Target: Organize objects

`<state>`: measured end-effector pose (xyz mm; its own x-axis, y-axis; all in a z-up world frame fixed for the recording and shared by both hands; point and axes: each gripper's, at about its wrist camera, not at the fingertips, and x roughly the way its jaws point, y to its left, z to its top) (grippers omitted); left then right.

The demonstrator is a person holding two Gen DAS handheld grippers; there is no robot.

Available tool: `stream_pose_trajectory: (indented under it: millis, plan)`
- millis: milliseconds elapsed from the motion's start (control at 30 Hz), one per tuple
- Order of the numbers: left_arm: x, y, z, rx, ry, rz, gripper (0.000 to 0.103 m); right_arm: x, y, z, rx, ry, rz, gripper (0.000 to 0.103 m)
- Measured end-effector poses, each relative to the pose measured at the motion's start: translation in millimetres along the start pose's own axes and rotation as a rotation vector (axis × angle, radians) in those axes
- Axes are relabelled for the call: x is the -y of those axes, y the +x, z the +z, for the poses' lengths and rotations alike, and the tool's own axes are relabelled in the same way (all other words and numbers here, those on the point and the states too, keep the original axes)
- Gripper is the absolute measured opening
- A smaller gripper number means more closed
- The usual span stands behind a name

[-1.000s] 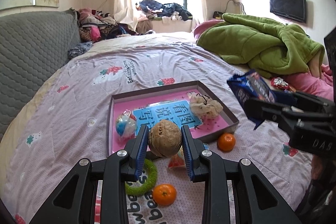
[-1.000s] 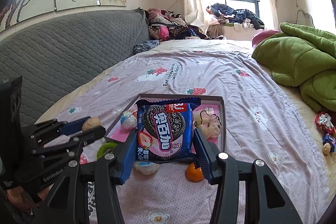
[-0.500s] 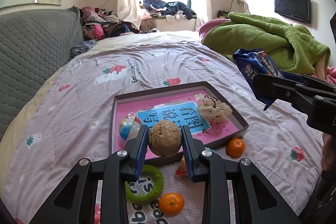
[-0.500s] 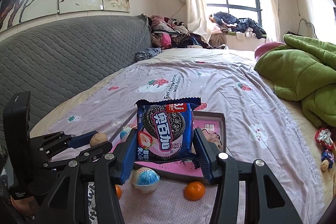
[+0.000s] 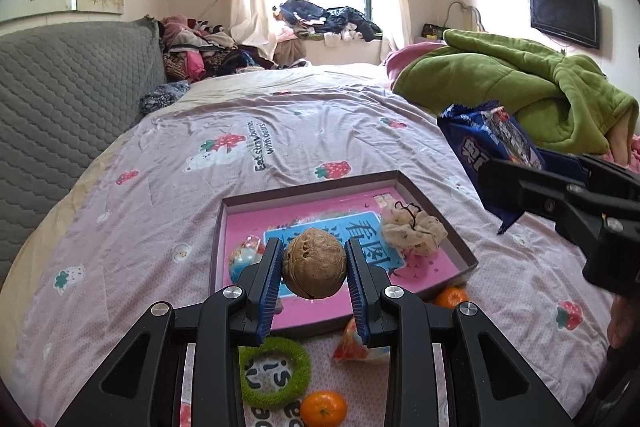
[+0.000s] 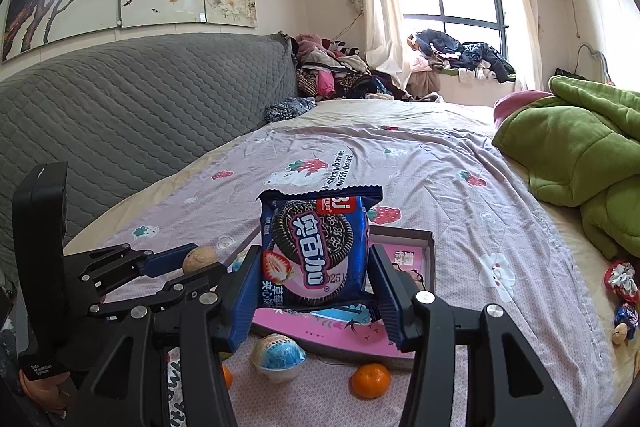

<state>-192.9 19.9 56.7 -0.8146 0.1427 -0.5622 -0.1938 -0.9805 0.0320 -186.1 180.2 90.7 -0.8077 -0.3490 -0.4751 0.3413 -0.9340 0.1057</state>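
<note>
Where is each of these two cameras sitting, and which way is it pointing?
Left wrist view: sits on the left gripper, facing the window across the bed; its jaws hold a brown walnut.
Right wrist view: sits on the right gripper, same direction; its jaws hold a blue cookie packet.
Both show the shallow pink-lined box, and each other's gripper.

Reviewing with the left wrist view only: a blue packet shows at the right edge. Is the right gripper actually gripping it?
Observer: Yes. The right gripper is shut on the blue foil cookie packet, one pad on each side edge.
Operator: How is it oriented?
Observer: Upright, with the printed front facing that camera.
Operator: Anything on the bed to its right?
Observer: Small wrapped sweets lie below the green blanket.
</note>
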Motion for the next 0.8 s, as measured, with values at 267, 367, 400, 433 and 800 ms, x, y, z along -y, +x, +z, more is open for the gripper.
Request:
stream_pose_trajectory:
  millis: [267,367,400,433,800]
  plan:
    - [-6.2,5.7,18.8,0.001,-0.015,0.033,0.032,9.7,0.0,7.5,0.017,0.012,-0.008,0.052]
    - [-11.6,7.3,27.7,0.0,-0.019,0.053,0.032,14.3,1.5,11.0,0.021,0.018,-0.01,0.052]
    - [-14.0,7.8,29.5,-0.002,-0.024,0.057,0.032,15.7,1.7,12.0,0.023,0.019,-0.007,0.052]
    - [-16.7,8.6,32.4,-0.002,-0.029,0.063,0.032,17.3,2.6,13.5,0.025,0.021,-0.008,0.052]
    - [-28.6,33.0,43.8,-0.043,-0.051,0.095,0.032,25.5,19.2,19.3,0.026,0.006,-0.016,0.052]
